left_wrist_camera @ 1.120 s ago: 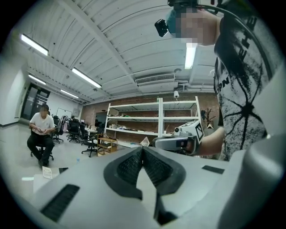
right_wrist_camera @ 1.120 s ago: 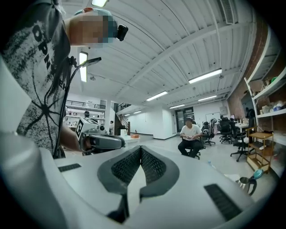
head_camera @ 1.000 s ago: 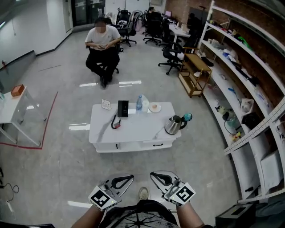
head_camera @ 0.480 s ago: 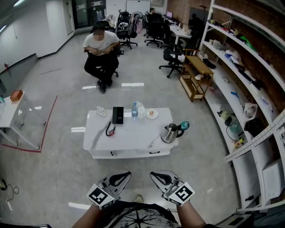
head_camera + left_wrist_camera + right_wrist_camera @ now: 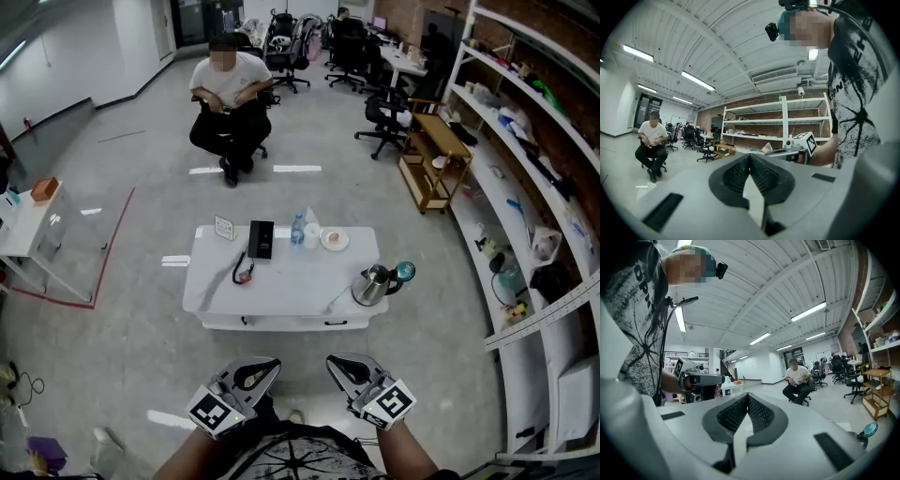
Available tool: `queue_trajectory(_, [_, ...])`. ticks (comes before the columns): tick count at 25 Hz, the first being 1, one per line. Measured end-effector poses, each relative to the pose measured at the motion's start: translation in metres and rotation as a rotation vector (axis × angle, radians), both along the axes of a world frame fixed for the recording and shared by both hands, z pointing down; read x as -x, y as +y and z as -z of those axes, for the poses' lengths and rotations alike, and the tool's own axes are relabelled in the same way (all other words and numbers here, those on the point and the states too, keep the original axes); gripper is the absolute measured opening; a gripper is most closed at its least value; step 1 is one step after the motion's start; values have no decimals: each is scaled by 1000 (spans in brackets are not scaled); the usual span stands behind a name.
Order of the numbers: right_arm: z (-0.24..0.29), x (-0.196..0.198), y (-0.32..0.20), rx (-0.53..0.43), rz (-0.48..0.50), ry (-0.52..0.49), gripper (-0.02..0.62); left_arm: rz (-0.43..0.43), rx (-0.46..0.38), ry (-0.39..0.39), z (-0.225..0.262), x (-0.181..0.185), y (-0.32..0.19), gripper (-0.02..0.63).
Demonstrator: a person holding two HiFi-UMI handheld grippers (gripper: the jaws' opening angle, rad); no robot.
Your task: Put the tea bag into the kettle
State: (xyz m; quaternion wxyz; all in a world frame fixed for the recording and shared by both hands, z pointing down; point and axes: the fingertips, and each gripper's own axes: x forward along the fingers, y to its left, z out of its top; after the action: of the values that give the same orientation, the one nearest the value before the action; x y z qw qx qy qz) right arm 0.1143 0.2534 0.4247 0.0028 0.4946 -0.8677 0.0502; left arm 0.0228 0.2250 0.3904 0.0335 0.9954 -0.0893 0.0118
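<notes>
Kettle [image 5: 372,286] stood on right end of white table [image 5: 281,291], teal lid [image 5: 405,272] seen just beside it. Tea bag not made out; table too far off. Saucer [image 5: 330,239], cup [image 5: 312,234], bottle [image 5: 297,228] and black box [image 5: 261,238] grouped along far edge. Left gripper [image 5: 255,374] and right gripper [image 5: 346,369] held low at person's waist, well apart from table. Both jaw pairs pressed together, nothing gripped. Seated person [image 5: 230,89] seen beyond table.

Open office with swivel chairs [image 5: 380,120] and long wall shelves [image 5: 527,157].
</notes>
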Motion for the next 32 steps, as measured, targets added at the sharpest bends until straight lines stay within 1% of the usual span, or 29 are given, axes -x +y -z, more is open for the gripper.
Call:
queue_trajectory(4, [1, -1, -27, -6, 4, 3, 9, 17, 30, -4, -10, 3, -27, 6])
queue_trajectory(8, [0, 0, -56, -6, 11, 39, 9, 12, 24, 3, -9, 2, -62, 6])
queue_trajectory(11, [-1, -3, -83, 5, -5, 51, 9, -8, 15, 5, -2, -1, -92, 6])
queue_trajectory(14, [-2, -6, -113, 20, -37, 49, 9, -29, 13, -13, -1, -1, -125, 6])
queue_trajectory(17, [10, 1, -147, -3, -53, 30, 9, -52, 19, -26, -4, 2, -155, 6])
queue_trajectory(21, [10, 6, -185, 5, -96, 23, 9, -89, 28, -32, -8, 6, -193, 8])
queue_trajectory(26, [10, 8, -224, 0, -123, 26, 9, -128, 23, -26, -11, 4, -238, 6])
queue_trajectory(29, [8, 11, -238, 7, -128, 50, 9, -135, 15, -19, -14, 7, -256, 6])
queue_trajectory(32, [7, 17, -253, 1, -105, 66, 9, -121, 9, 1, -15, 10, -273, 6])
